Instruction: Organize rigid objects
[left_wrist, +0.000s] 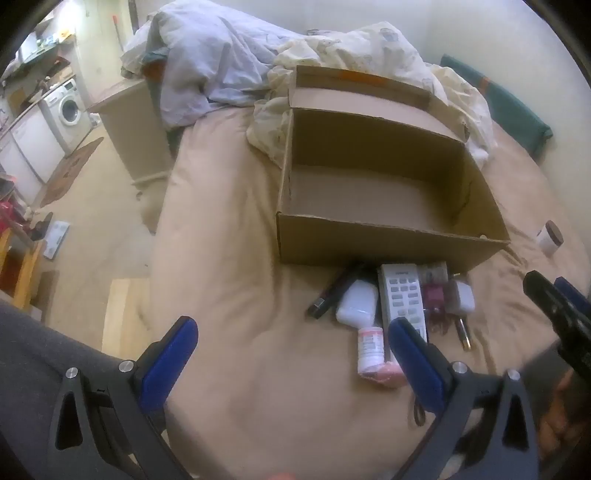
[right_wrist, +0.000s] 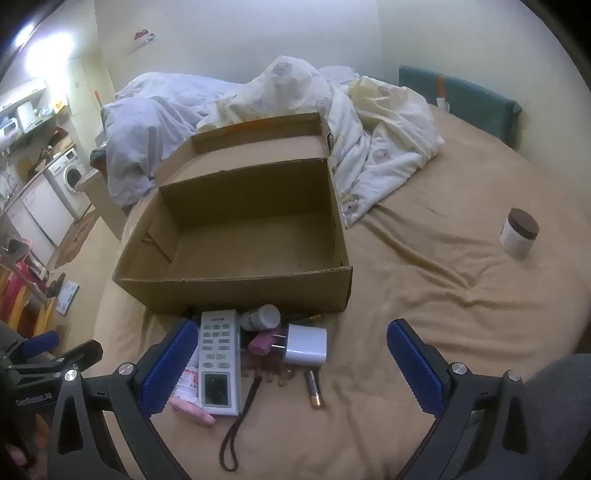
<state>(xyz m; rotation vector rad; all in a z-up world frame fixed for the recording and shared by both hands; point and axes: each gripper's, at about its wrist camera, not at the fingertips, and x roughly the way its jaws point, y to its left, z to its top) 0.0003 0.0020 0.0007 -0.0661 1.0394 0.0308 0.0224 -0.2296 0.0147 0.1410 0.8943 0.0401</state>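
An open, empty cardboard box (left_wrist: 388, 243) (right_wrist: 236, 284) sits on the bed. In front of it lies a pile: a white remote (left_wrist: 402, 295) (right_wrist: 218, 358), a white charger plug (right_wrist: 306, 345) (left_wrist: 461, 297), a white pill bottle (right_wrist: 260, 317), a pink-labelled bottle (left_wrist: 369, 349), a battery (right_wrist: 314, 387), a white case (left_wrist: 357, 301) and a dark pen (left_wrist: 332, 295). My left gripper (left_wrist: 291, 354) is open, just short of the pile. My right gripper (right_wrist: 290, 363) is open, above the pile's near side.
A brown-lidded white jar (right_wrist: 519, 232) (left_wrist: 550, 236) stands apart on the beige sheet to the right. Crumpled duvets (right_wrist: 332, 122) lie behind the box. A green cushion (right_wrist: 461, 99) leans at the wall. The bed edge and floor (left_wrist: 92, 221) are to the left.
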